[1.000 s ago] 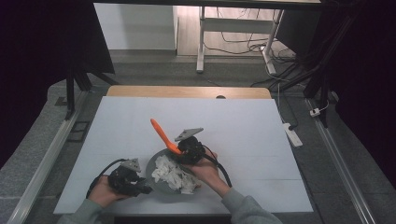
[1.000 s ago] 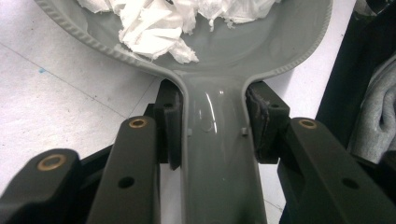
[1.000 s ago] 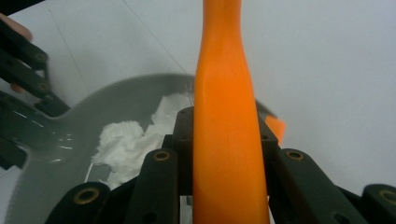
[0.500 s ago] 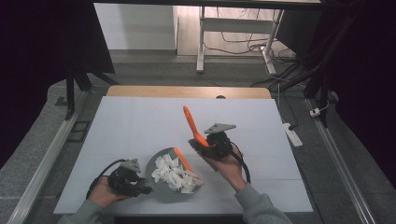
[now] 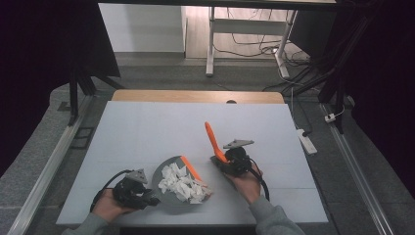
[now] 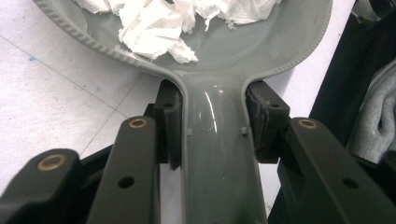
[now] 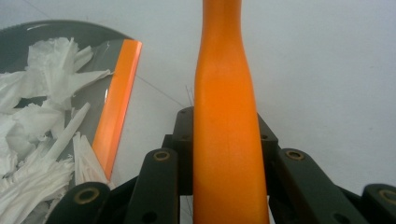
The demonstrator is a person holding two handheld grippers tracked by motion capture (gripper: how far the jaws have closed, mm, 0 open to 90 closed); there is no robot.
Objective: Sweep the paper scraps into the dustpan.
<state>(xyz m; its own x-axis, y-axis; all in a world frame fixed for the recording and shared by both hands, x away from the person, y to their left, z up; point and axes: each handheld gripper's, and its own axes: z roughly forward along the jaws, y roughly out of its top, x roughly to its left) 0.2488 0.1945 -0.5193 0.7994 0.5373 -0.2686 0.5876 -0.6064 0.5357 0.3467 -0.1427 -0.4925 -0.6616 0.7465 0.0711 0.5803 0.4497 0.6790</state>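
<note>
- The left gripper (image 5: 147,195) is clamping the grey dustpan (image 5: 166,178) by its handle, nearest the person, paper scraps (image 5: 182,183) piled inside.
- The right gripper (image 5: 221,161) is gripping the orange brush (image 5: 213,141), its long axis pointing away, just right of the pan's orange lip (image 5: 191,167).

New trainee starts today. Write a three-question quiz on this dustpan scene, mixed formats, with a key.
1. True or false: the left gripper is shut on the handle of the grey dustpan.
2. What lies in the dustpan? A) torn white paper scraps B) coins C) screws
3. Fill in: the right gripper holds an ______ handle, raised off the white table.

Key: 1 true; 2 A; 3 orange. The dustpan's orange lip faces the right gripper.
</note>
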